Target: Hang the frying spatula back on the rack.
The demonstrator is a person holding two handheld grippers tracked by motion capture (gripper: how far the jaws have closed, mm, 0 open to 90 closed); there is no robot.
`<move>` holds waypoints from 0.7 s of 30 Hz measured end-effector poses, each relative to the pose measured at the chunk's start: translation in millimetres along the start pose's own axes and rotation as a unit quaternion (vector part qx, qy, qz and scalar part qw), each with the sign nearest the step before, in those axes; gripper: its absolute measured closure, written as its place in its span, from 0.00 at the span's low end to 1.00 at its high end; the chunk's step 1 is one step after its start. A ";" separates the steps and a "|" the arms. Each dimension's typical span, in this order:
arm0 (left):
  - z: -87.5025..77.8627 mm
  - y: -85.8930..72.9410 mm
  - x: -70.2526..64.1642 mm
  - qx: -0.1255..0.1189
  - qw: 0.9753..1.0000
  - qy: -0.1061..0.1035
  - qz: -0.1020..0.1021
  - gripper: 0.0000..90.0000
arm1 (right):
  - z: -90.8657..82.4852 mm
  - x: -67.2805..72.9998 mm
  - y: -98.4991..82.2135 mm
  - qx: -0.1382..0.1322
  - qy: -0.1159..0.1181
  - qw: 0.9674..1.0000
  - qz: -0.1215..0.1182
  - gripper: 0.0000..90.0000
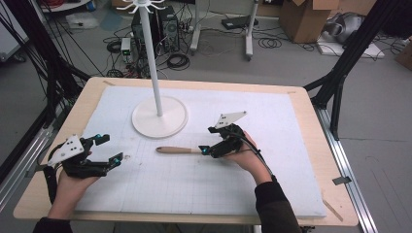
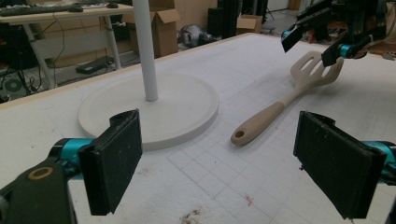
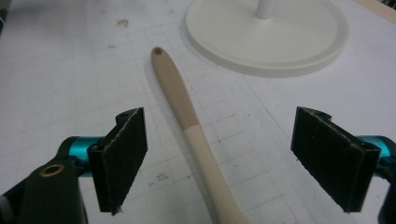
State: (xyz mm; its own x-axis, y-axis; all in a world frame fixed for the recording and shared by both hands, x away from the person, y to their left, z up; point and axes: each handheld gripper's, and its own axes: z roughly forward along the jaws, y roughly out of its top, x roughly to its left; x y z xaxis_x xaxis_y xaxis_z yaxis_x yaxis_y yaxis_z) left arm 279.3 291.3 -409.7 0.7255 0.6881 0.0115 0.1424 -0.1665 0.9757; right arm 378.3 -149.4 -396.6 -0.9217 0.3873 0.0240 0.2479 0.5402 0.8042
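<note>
while the right gripper [image 1: 206,149] hangs low over the spatula [image 1: 177,150], its jaws stand spread wide with nothing pinched; in the right gripper view the shaft [image 3: 201,140] runs straight up the gap between the two pads, touching neither. the spatula lies flat on the white mat [image 1: 272,170], long axis roughly across the table: wooden handle end with its hanging hole [image 3: 158,50] pointing away from the fingers toward the left gripper [image 1: 109,150], slotted head [image 2: 314,69] under the right gripper's body. closing line of the jaws looks square to the shaft, so a squeeze should catch it near the neck. the left gripper is released too, empty, well apart from the handle tip. right hand is clearly the nearer. the white stand's base [image 1: 167,124] sits just beyond the handle, apart from it.
</note>
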 end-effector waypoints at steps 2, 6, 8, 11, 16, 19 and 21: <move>1.2 -1.0 -1.4 0.002 1.000 -0.003 0.000 0.18 | 3.3 0.0 -0.2 0.013 0.003 1.000 -0.005 0.24; 3.0 -2.1 -2.2 0.008 1.000 -0.007 -0.001 0.18 | 10.0 0.5 -0.8 0.041 0.006 0.999 -0.012 0.28; 3.4 -2.1 -2.4 0.009 1.000 -0.009 0.000 0.18 | 13.3 1.2 -1.2 0.059 0.007 0.998 -0.022 0.31; 3.4 -2.1 -2.5 0.009 1.000 -0.009 0.000 0.18 | 21.0 3.8 -1.2 0.098 0.008 0.994 -0.037 0.34; 3.6 -2.7 -2.5 0.010 1.000 -0.010 -0.001 0.18 | 28.9 7.4 1.7 0.132 0.007 0.990 -0.050 0.35; 3.6 -3.1 -2.7 0.011 1.000 -0.012 -0.002 0.18 | 34.4 9.2 4.1 0.155 0.003 0.986 -0.064 0.37; 3.7 -3.6 -2.8 0.012 1.000 -0.012 -0.002 0.18 | 37.1 8.8 4.9 0.166 0.007 0.984 -0.064 0.37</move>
State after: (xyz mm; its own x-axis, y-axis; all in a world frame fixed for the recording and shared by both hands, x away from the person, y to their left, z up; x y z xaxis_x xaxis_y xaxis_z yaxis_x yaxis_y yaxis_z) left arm 279.2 287.3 -414.0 0.7412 0.6713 0.0019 0.1618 -0.1813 0.9700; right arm 382.4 -115.6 -414.5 -0.9551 0.2912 -0.0546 0.2115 0.7991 0.5628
